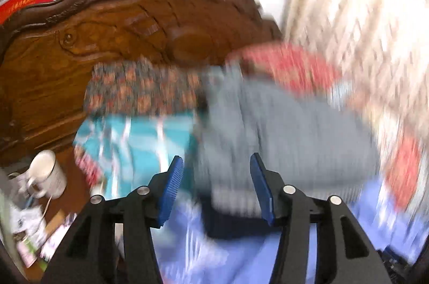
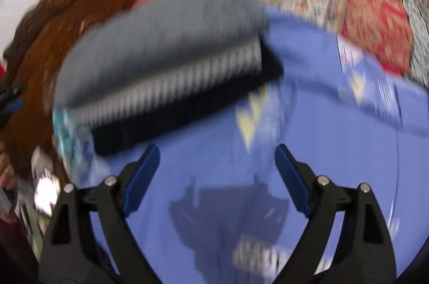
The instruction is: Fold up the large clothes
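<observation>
A bed covered by a periwinkle-blue sheet carries everything. On the sheet, toward the carved wooden headboard, lies a folded grey garment with a striped band and a dark edge. A teal patterned cloth lies beside it along the headboard edge, and a patchwork quilt is bunched along the far edge.

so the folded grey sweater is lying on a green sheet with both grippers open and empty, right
Not quite: the sheet is blue, not green, as the right wrist view shows. The rest holds: the folded grey sweater lies on it, and the left gripper and right gripper are both open and empty.
</observation>
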The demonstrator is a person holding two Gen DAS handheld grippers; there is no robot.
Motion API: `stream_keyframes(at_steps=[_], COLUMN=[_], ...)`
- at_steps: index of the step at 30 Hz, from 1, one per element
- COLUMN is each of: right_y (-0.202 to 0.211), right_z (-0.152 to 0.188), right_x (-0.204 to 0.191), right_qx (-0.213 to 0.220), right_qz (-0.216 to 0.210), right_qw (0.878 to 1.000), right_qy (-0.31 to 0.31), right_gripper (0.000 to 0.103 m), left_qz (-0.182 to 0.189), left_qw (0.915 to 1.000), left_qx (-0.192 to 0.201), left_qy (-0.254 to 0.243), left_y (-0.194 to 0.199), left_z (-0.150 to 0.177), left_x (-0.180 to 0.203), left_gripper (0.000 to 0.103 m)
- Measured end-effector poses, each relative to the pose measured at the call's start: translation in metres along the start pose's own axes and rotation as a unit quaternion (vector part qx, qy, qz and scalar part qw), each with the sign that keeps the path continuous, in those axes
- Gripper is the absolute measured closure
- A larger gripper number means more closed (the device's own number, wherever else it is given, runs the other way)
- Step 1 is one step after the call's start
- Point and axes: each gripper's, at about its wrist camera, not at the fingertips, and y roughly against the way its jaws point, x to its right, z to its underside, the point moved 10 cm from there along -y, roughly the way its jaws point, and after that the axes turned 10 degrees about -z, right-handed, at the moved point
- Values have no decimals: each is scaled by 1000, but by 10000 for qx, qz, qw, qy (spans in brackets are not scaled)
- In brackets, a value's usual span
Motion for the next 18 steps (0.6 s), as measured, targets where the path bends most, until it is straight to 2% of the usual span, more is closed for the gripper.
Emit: stream_keyframes(at_steps=[2,4,6,8,10,12,14,18], right_y=[10,23,37,52,69,90,107,127], right_z=[48,94,127,146,155,156,160,176], right_x=[1,3,5,5,0,-6,-12,-19], right_qx=[-251,-477,-653,-709,-666,-443,-303,-164], right_qz=[33,48,124,221,248,299,286,222], right_qw=[9997,9987,9975,9969,9974,9985,9990,9992], right_qy=[-65,-174,-249,-264,-88,68,165,273], right_gripper=[19,19,19,19,15,12,10,9], left_qz=[-23,113,343,481,422,371,306,190], left_qw=[9986,9948,9896,9852,9819,9789,9788,9801], left_qx=[-271,-620,-1006,-1205,-1222,-1215,-1213,-1153], left_qy=[-454,-797,-965,-1117,-1386,-1598,-1621,-1607], left_y=[13,27,45,60,76,90,99,120], left_z=[55,112,161,192,216,233,241,257], left_x=[14,33,50,62,73,81,81,79], left_gripper=[31,31,31,31,29,27,23,22])
